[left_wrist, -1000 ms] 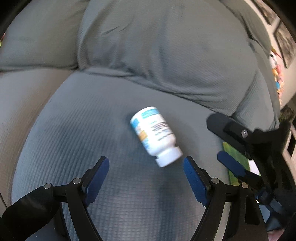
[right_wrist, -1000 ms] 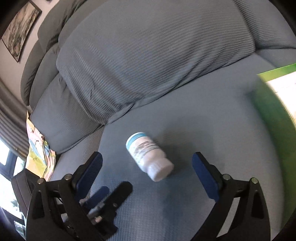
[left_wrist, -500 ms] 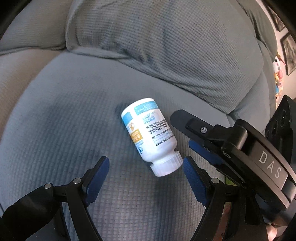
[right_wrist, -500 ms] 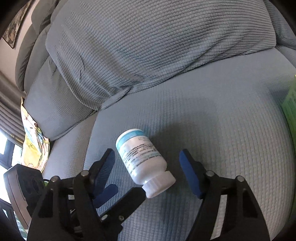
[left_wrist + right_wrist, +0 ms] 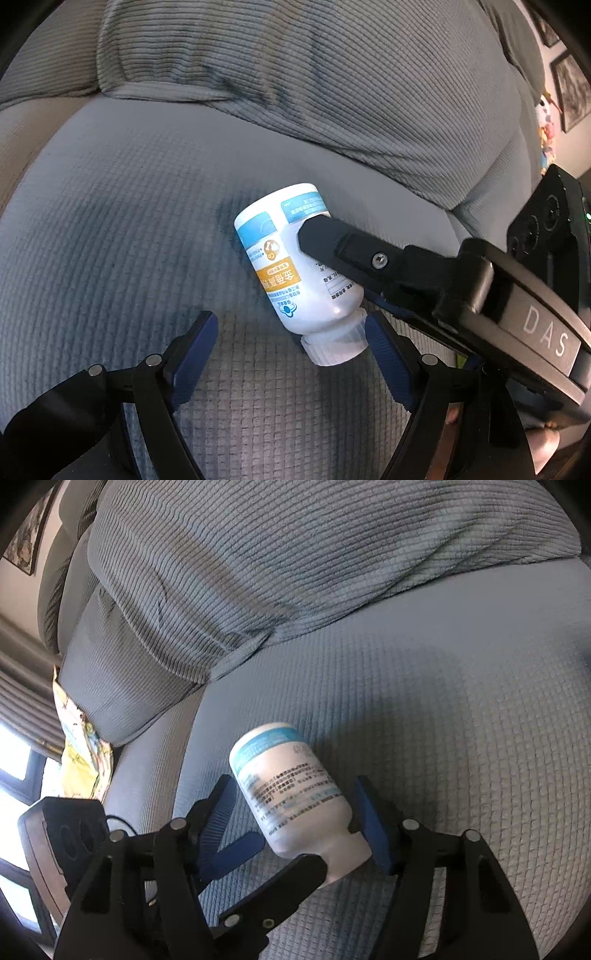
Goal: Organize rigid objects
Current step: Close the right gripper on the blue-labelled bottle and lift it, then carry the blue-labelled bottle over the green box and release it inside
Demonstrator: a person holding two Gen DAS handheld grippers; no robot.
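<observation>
Against the sofa seat (image 5: pixel 461 709), my right tool (image 5: pixel 295 812) is closing around the light, rigid, slippery pill bottle (image 5: pixel 288 790) mid-body, while my left tool (image 5: pixel 291 343) is hanging released.

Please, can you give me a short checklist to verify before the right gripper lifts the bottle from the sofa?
1. Bottle between the right gripper pads: ok.
2. Pads pressing firmly on both sides: cannot tell, the jaws are closing.
3. Cap on the bottle: ok.
4. Left gripper open, not holding the bottle: ok.
5. Left gripper's finger clear of the cap: not ok, it is right beside it.
6. Bottle free of the cushion behind: ok.
</observation>
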